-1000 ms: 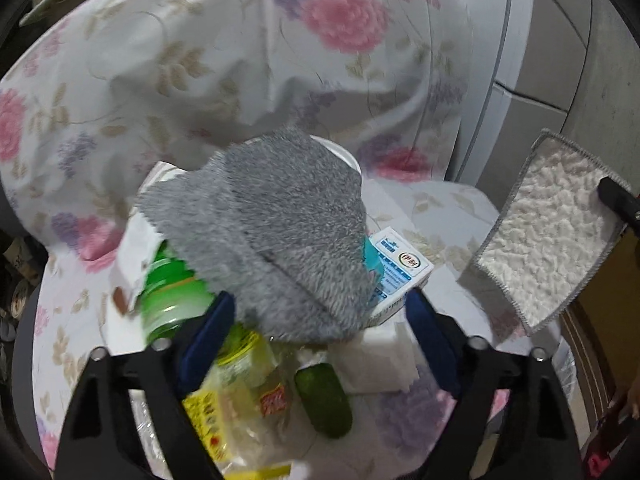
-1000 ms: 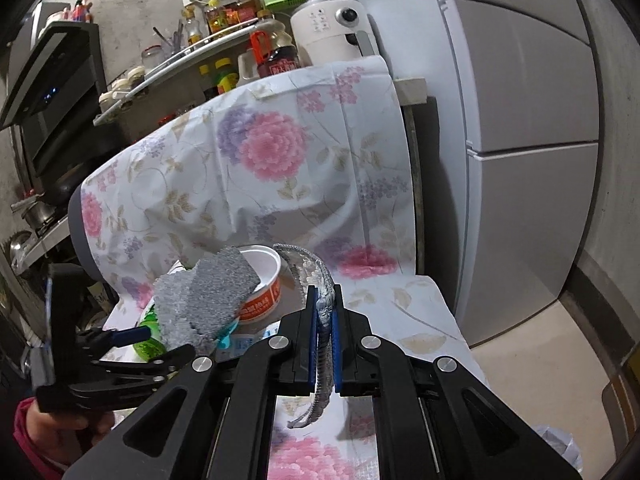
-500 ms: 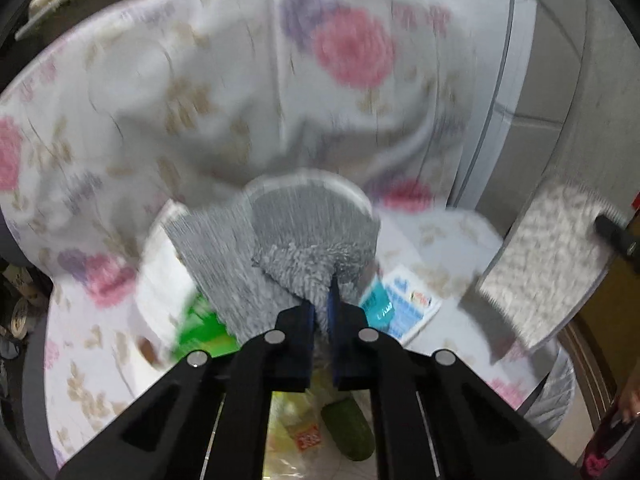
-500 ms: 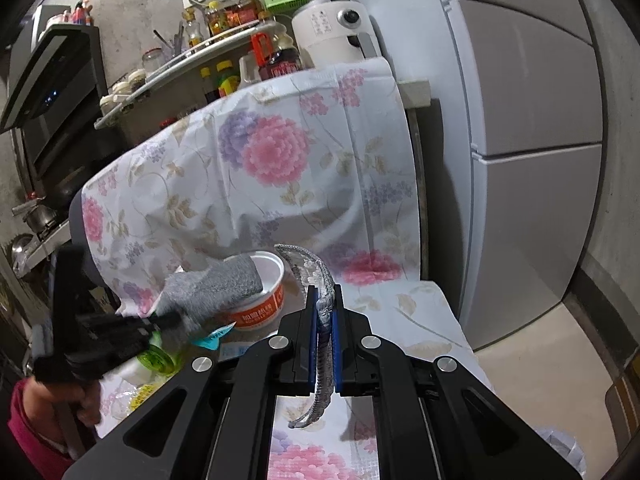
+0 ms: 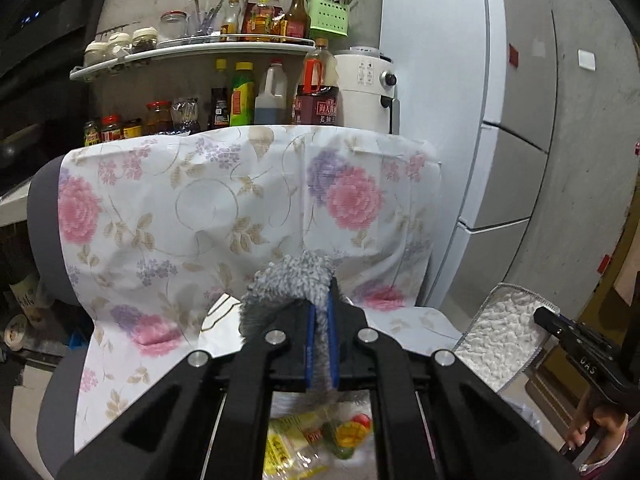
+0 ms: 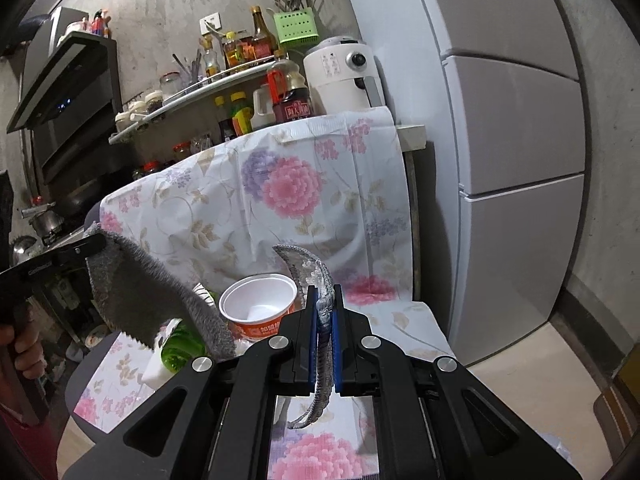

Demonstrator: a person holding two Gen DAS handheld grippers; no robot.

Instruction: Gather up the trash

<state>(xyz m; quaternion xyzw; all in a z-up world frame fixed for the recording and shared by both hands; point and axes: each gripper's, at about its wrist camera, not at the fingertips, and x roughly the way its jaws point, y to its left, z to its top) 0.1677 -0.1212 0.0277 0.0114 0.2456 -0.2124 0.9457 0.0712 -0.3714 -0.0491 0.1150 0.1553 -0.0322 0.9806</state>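
My left gripper is shut on a fluffy grey cloth and holds it lifted above the chair seat; the cloth also hangs at the left of the right wrist view. My right gripper is shut on the edge of a white-and-grey cloth, which shows at the right of the left wrist view. Trash lies on the flower-covered chair seat: an empty instant noodle cup, a green bottle, and yellow wrappers.
The chair back is draped in a floral cover. A shelf of bottles and jars and a white appliance stand behind it. A tall fridge is at the right.
My left gripper shut on the grey cloth and lifted it off the trash pile, uncovering the noodle cup. My right gripper kept its hold on the white cloth.
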